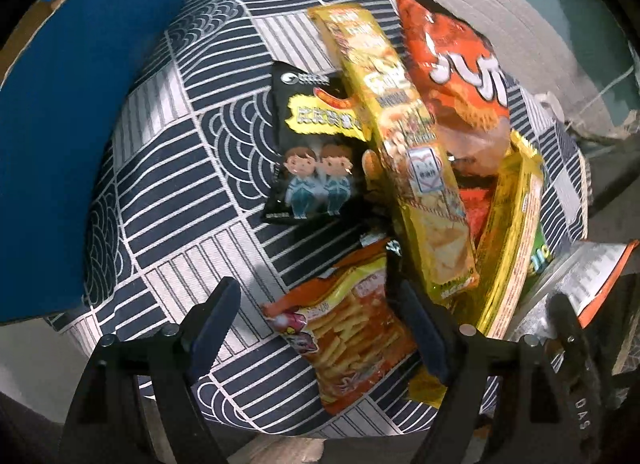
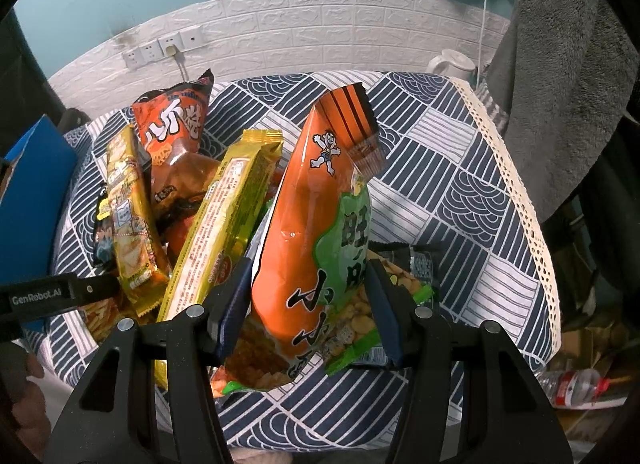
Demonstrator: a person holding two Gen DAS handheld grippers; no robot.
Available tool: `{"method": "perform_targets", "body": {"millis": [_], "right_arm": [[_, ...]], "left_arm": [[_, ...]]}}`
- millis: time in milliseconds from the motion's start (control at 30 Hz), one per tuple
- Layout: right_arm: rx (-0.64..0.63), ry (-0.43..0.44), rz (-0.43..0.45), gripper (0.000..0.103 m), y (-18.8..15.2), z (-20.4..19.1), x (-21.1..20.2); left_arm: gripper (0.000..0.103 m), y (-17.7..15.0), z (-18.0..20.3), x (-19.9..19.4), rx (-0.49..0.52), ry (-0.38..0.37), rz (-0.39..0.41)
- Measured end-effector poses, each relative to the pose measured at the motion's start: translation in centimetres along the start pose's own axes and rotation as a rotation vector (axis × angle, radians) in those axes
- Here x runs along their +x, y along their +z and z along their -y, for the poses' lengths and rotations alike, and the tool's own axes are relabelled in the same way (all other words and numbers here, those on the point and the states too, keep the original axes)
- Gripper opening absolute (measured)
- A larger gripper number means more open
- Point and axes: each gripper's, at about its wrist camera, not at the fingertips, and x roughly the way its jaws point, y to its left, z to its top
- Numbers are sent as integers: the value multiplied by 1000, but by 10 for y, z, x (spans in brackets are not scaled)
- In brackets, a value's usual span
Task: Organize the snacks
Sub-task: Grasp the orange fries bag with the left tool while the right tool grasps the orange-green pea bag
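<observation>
Orange-and-green snack bag [image 2: 320, 240] stands upright between the right tongs [image 2: 310, 304], whose fingers press both its sides. Left tongs [image 1: 316, 316] hang released over a french-fry packet [image 1: 344, 328] lying on the patterned counter [image 1: 180, 168], beside the leaning snack pile.

The right gripper [image 2: 308, 304] clamps an orange-and-green snack bag [image 2: 316, 232] upright above the patterned tablecloth [image 2: 460, 200], beside a yellow wrapper [image 2: 224, 216] and red bag [image 2: 176, 132]
</observation>
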Motion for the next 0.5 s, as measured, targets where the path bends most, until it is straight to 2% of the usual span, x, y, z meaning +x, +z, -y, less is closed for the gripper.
{"method": "perform_targets", "body": {"millis": [200,367,400,433,500], "right_arm": [[8,5,-1,56,-1,1,0],[23,15,-7,56,1,3,4],[27,18,-9,56,2,3,5],[26,18,-10,56,3,3,6],[9,11,-5,56,4,-1,8]], "left_arm": [[83,-7,7,21,15,26,-46],[82,-9,13,24,60,11,-52],[77,-9,15,24,74,3,-53],[65,-8,21,25,85,-12,-50],[57,-9,29,26,106,-23,-60]]}}
